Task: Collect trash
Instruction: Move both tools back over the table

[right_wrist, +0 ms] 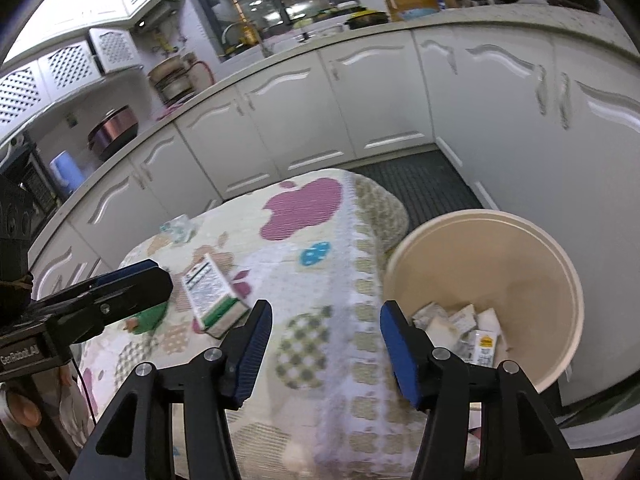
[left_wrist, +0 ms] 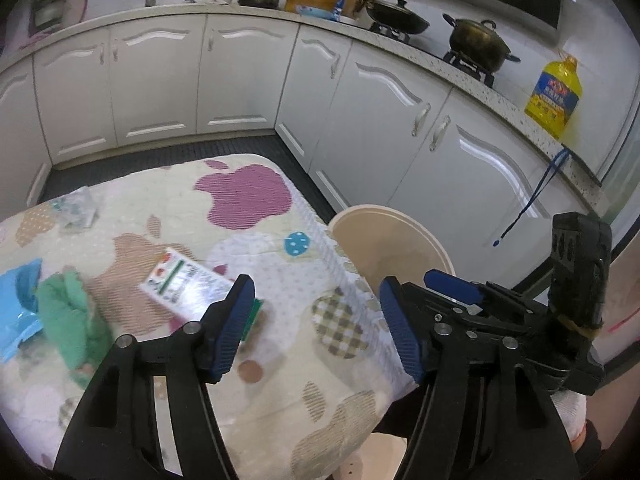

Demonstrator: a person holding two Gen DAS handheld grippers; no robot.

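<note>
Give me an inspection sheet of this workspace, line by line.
Surface: table covered by a patterned cloth with apple shapes.
Job's things: carton lying on the cloth; crumpled clear wrapper near the far edge; beige bin beside the table, holding paper scraps.
Clutter: green cloth and blue bag.
Grippers: left gripper open, empty; right gripper open, empty.
Cables: blue cord hanging off the counter.
Surroundings: white cabinets, stove pots, yellow oil bottle.

White kitchen cabinets (left_wrist: 156,80), dark floor (left_wrist: 168,156)
</note>
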